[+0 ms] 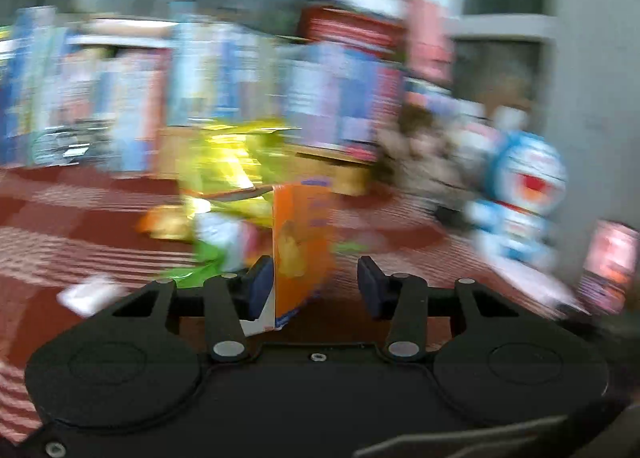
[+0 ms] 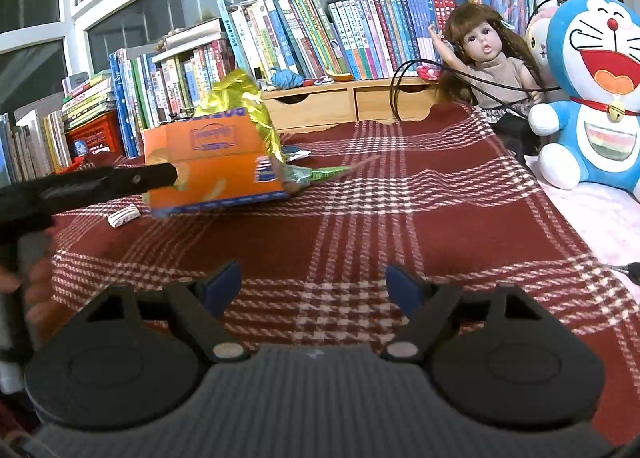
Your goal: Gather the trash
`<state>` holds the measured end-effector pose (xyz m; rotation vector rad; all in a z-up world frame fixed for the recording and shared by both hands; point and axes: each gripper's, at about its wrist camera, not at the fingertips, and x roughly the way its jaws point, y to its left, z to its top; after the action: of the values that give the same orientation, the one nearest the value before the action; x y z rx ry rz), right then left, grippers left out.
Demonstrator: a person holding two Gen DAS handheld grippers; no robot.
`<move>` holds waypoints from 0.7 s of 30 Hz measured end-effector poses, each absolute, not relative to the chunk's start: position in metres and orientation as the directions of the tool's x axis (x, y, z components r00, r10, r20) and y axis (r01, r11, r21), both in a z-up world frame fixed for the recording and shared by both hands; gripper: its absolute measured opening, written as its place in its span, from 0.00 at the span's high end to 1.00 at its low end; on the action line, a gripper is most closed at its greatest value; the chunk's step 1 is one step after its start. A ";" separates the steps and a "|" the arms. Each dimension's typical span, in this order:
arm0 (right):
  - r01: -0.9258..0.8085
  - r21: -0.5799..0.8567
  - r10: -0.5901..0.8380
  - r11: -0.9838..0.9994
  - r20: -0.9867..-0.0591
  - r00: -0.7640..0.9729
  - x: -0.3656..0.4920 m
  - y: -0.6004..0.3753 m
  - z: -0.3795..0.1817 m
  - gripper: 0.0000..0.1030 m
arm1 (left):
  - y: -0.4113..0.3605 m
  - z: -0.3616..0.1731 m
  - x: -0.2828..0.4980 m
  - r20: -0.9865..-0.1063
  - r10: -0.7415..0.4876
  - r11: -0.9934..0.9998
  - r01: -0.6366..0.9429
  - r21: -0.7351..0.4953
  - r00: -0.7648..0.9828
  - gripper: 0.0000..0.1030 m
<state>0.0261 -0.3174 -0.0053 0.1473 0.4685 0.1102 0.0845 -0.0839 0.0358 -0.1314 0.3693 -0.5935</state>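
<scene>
An orange carton (image 1: 302, 242) stands between the fingers of my left gripper (image 1: 316, 286), against the left pad, with a clear gap to the right pad; the jaws are apart. This view is heavily motion-blurred. In the right wrist view the same carton (image 2: 216, 169) sits tilted on the red plaid cloth (image 2: 400, 217), one black left finger (image 2: 156, 177) against its side. A gold-green foil bag (image 2: 248, 105) lies behind it, a green wrapper (image 2: 320, 173) to its right, and a small white wrapper (image 2: 123, 215) to its left. My right gripper (image 2: 314, 290) hovers open over the cloth, holding nothing.
Rows of books (image 2: 320, 37) and a low wooden drawer unit (image 2: 344, 101) line the back. A doll (image 2: 488, 57) and a blue plush toy (image 2: 592, 89) stand at the right, with a black cable (image 2: 404, 85) looping near them. A red crate (image 2: 96, 133) sits far left.
</scene>
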 end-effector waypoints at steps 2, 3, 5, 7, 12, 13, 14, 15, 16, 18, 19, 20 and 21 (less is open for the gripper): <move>-0.073 0.172 0.144 0.982 -0.443 0.885 0.026 -0.316 -0.006 0.15 | -0.088 0.039 0.068 -0.293 -0.621 0.783 0.589 -0.197 0.727 0.54; -0.078 0.174 0.149 0.982 -0.443 0.884 0.026 -0.316 -0.006 0.15 | -0.088 0.041 0.060 -0.289 -0.611 0.790 0.586 -0.178 0.737 0.51; -0.102 0.178 0.171 0.979 -0.434 0.884 0.025 -0.313 -0.006 0.15 | -0.080 0.043 0.051 -0.287 -0.579 0.815 0.554 -0.168 0.763 0.47; -0.135 0.188 0.204 0.973 -0.420 0.884 0.025 -0.307 -0.004 0.15 | -0.067 0.045 0.046 -0.271 -0.547 0.837 0.515 -0.185 0.792 0.38; -0.180 0.161 0.233 0.970 -0.430 0.872 0.038 -0.278 0.001 0.15 | -0.039 0.043 0.049 -0.278 -0.373 0.928 0.349 -0.133 0.885 0.25; -0.180 0.158 0.232 0.971 -0.439 0.868 0.043 -0.272 0.001 0.15 | -0.033 0.042 0.054 -0.287 -0.364 0.931 0.335 -0.147 0.886 0.24; -0.164 0.160 0.219 0.974 -0.444 0.869 0.047 -0.268 0.000 0.15 | -0.029 0.040 0.059 -0.289 -0.358 0.932 0.323 -0.165 0.888 0.22; -0.140 0.166 0.202 0.976 -0.452 0.869 0.050 -0.266 0.000 0.15 | -0.027 0.039 0.063 -0.295 -0.349 0.935 0.310 -0.172 0.890 0.18; -0.116 0.175 0.185 0.978 -0.456 0.870 0.053 -0.265 -0.001 0.15 | -0.027 0.040 0.067 -0.302 -0.342 0.938 0.303 -0.169 0.890 0.16; -0.065 0.201 0.154 0.977 -0.464 0.872 0.056 -0.269 -0.004 0.25 | -0.031 0.037 0.079 -0.329 -0.342 0.939 0.309 -0.149 0.880 0.16; -0.041 0.216 0.141 0.976 -0.470 0.872 0.057 -0.271 -0.005 0.33 | -0.035 0.035 0.087 -0.351 -0.345 0.938 0.314 -0.145 0.870 0.16; -0.021 0.227 0.130 0.974 -0.475 0.870 0.057 -0.274 -0.006 0.44 | -0.039 0.033 0.095 -0.372 -0.348 0.938 0.313 -0.151 0.861 0.16; -0.005 0.231 0.119 0.973 -0.482 0.868 0.057 -0.277 -0.007 0.50 | -0.043 0.031 0.102 -0.392 -0.349 0.937 0.310 -0.161 0.851 0.16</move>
<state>0.0566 -0.2768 -0.0070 0.2268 0.5165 0.0653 0.1025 -0.0428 0.0308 -0.0932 0.4294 -0.3471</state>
